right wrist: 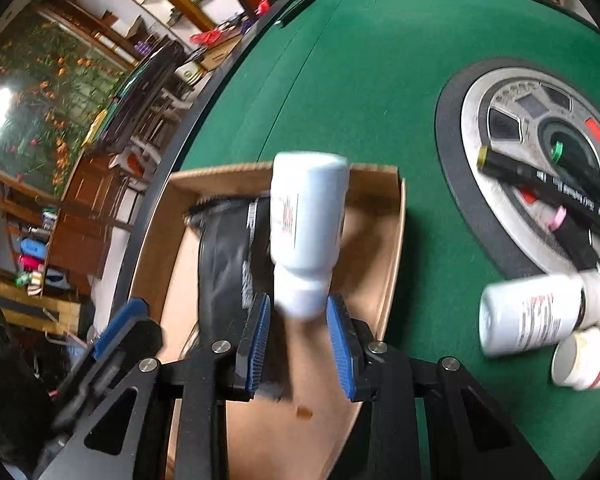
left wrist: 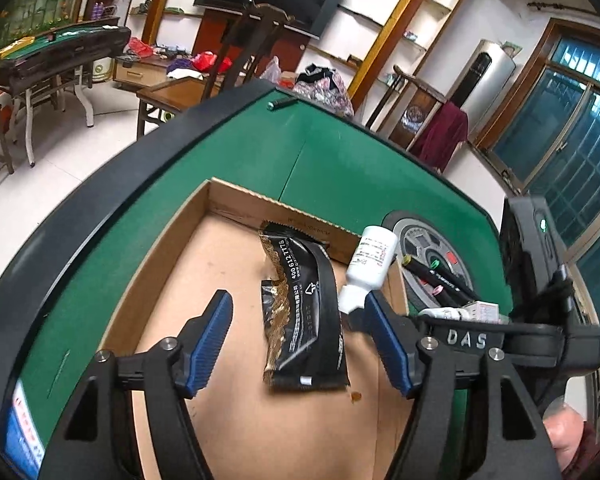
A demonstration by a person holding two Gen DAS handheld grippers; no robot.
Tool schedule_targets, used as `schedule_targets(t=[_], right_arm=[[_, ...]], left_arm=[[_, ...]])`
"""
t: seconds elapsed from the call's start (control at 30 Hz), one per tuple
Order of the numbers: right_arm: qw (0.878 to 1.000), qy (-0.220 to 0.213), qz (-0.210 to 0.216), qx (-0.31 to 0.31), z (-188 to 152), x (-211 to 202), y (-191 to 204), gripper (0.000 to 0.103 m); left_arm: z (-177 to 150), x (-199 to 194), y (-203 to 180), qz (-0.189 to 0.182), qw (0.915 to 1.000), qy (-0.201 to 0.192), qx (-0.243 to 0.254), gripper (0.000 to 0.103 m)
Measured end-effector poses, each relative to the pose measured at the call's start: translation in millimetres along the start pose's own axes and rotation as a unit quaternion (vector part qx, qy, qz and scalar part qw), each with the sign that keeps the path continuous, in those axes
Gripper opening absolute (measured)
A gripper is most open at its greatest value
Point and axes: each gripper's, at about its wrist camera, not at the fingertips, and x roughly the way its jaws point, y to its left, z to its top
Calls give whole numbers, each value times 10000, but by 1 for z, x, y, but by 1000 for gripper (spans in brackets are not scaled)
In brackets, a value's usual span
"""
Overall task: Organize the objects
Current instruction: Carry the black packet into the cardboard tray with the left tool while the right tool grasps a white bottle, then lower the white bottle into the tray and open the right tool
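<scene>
Right tongs (right wrist: pixel 298 340) pinch the light, rigid, slick white bottle (right wrist: pixel 306 220) by its cap; left tongs (left wrist: pixel 300 344) spread above the black pouch (left wrist: pixel 304 320).

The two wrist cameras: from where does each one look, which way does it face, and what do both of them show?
Left wrist: sits behind the open left gripper, facing down into the cardboard box at the black packet; the right gripper's body and a bit of hand show.
Right wrist: sits behind the right gripper, shut on the cap end of a white bottle above the box; one left finger shows.
Shared: box, packet, bottle, green table, markers.
</scene>
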Motion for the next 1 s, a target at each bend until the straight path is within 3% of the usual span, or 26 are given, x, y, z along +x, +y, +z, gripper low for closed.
schedule_targets(t=[0.13,0.27,0.4,0.53,0.67,0.77,0.87,1.0], right_arm=[[9995,1,289,-106,-15,-16,-3,33],[9990,-276,357,-51,-22,-35,-12,37],[9961,-691,498,222,-6,-46,-17,52],[9961,-786,335,232,7,-36,-7,52],[9916,-1283,-108,131,24,-42,5,53],[9894,-1439,-163,115,35,-47,10,53],[9917,-1278,0,112,44,-43,9,56],[9971,-567,486,176,44,-19,4,62]], left_arm=[[-2,-17,-4,13,9999,-152,53,77],[-4,-24,-10,-5,9999,-163,36,78],[-10,-36,-7,-5,9996,-262,-73,78],[-16,-44,-1,101,9993,-341,-113,79],[-20,-49,5,24,9996,-292,-53,79],[-19,-52,7,-13,9992,-388,-38,79],[-20,-49,10,-151,9992,-360,-121,79],[-23,-42,10,-199,9992,-265,-205,79]])
